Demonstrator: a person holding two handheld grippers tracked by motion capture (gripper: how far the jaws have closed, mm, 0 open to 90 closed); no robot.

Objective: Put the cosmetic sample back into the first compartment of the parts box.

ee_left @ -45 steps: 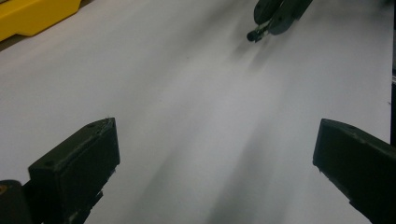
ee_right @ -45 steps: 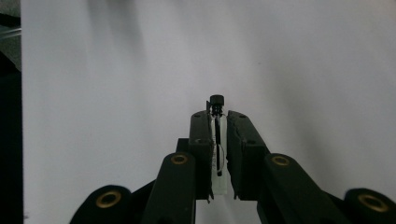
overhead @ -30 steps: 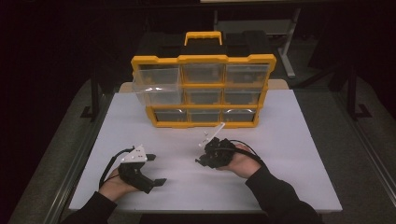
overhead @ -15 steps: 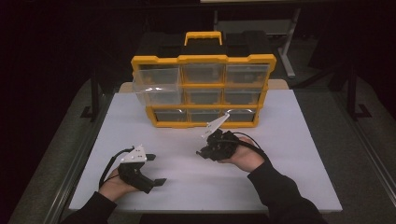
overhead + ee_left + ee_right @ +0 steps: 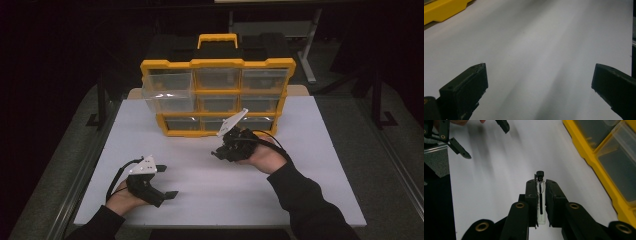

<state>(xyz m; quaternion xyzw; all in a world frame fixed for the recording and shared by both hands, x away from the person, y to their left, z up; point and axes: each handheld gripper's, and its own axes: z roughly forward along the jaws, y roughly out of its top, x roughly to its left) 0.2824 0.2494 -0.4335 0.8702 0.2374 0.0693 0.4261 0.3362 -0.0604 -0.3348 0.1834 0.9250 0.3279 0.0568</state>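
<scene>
High view: white tabletop (image 5: pixel 210 200) in a dark room w/ grey floor either side; a yellow drawer organizer (image 5: pixel 217 97) stands at the far middle, its top-left clear drawer (image 5: pixel 167 92) pulled out. Left gripper (image 5: pixel 167 194) rests near the front-left edge, jaws wide apart over bare surface. Right gripper (image 5: pixel 541 185), held above table centre, is clamped on a small clear vial (image 5: pixel 541 202) w/ black cap.

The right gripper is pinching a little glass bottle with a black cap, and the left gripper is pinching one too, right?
Not quite. The right gripper does pinch the little glass bottle with a black cap, but the left gripper holds nothing: the left gripper view shows its jaws wide apart with just the white table between them.
</scene>
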